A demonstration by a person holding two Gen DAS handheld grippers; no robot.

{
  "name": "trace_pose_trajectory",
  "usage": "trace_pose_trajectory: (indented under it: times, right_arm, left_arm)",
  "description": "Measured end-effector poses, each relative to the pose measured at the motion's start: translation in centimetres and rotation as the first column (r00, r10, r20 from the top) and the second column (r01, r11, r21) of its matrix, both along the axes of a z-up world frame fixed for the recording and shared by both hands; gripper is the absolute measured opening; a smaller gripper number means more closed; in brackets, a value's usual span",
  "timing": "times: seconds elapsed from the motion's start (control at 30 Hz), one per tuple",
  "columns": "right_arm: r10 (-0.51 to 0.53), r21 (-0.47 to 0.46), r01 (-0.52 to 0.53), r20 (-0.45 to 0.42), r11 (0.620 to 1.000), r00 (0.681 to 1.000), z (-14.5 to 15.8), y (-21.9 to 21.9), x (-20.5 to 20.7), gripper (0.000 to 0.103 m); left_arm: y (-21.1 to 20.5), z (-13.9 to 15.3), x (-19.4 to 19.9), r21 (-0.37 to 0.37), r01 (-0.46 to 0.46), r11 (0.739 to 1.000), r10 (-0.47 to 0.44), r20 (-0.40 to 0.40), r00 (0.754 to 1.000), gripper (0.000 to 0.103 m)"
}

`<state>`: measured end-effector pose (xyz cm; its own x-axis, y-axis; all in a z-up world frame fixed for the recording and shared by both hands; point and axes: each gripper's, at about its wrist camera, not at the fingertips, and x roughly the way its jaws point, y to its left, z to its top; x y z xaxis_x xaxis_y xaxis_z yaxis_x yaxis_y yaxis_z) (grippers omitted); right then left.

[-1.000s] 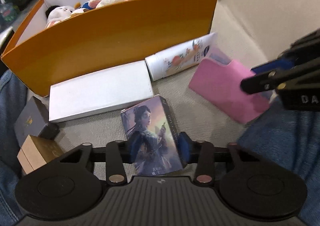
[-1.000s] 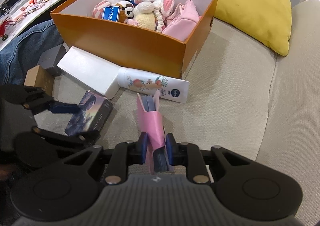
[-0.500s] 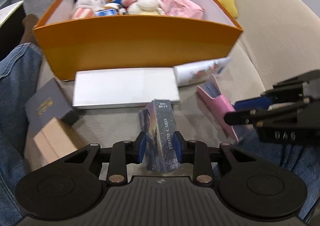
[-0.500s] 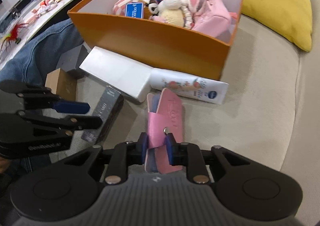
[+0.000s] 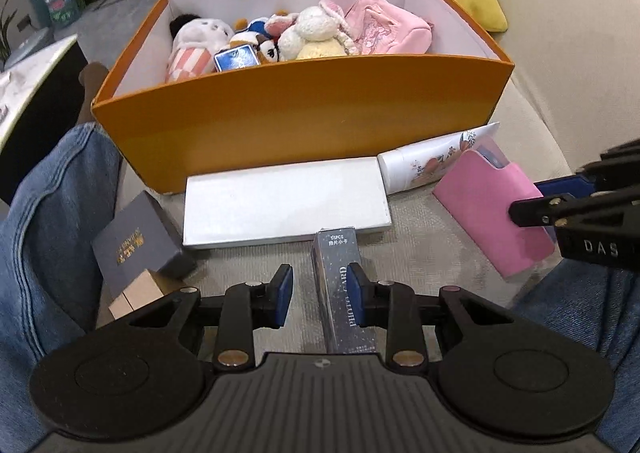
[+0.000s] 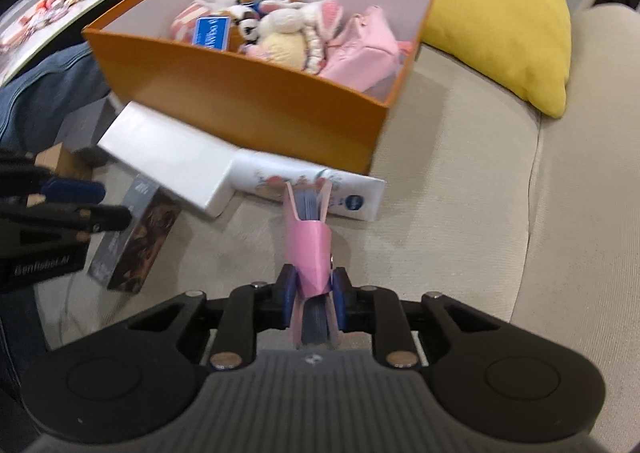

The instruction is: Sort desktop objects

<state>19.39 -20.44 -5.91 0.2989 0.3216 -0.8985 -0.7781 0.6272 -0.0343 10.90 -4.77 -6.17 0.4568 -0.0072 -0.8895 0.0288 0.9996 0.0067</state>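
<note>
At the bottom centre of the left wrist view, the left hand-held gripper (image 5: 318, 295) has its fingers apart; the photo card box (image 5: 343, 285) stands between them, touching only the right pad, so it is not clamped. This box appears light, stiff and glossy; take hold across its two broad faces near mid-height. At the bottom centre of the right wrist view, the right hand-held gripper (image 6: 313, 293) is clamped on the lower end of the pink card holder (image 6: 309, 241), which points away from the camera. The holder looks thin and pliable, so a grip low on its folded end is advisable. Farther up the frame lie the white flat box (image 5: 286, 205) and the lotion tube (image 6: 316, 189), both against the orange box (image 5: 304, 121). Soft toys (image 5: 308, 33) fill that box. A yellow cushion (image 6: 496, 9) occupies the upper right.
</note>
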Motion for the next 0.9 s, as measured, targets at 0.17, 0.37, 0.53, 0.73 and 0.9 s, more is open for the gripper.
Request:
trace_pose_trajectory:
  times: [0.17,0.37,0.53,0.73,0.9]
  right_arm:
    - [0.013,0.037,-0.010,-0.078,0.999,0.997,-1.0,0.7,0.9,0.025]
    - [0.017,0.012,-0.016,-0.085,1.000,0.996,-1.3,1.8,1.2,0.024]
    - [0.002,0.021,0.001,-0.110,1.000,0.994,-1.7,1.4,1.4,0.024]
    - [-0.006,0.105,0.017,-0.106,0.994,0.994,-0.6,0.5,0.8,0.023]
    - [0.071,0.218,-0.013,-0.263,0.976,0.962,-0.7,1.4,-0.8,0.023]
  left_arm:
    - [-0.8,0.1,-0.1,0.113,0.022,0.993,-0.024,0.020,1.000,0.034]
    - [-1.5,0.0,-0.1,0.130,0.061,0.990,-0.064,0.025,0.998,0.034]
    - [-2.2,0.0,-0.7,0.202,0.101,0.974,-0.112,0.043,0.993,0.034]
    - [-0.2,-0.1,-1.1,0.059,0.072,0.996,-0.075,0.067,0.995,0.034]
    - [0.6,0.0,-0.9,0.000,0.053,0.999,-0.053,0.057,0.997,0.034]
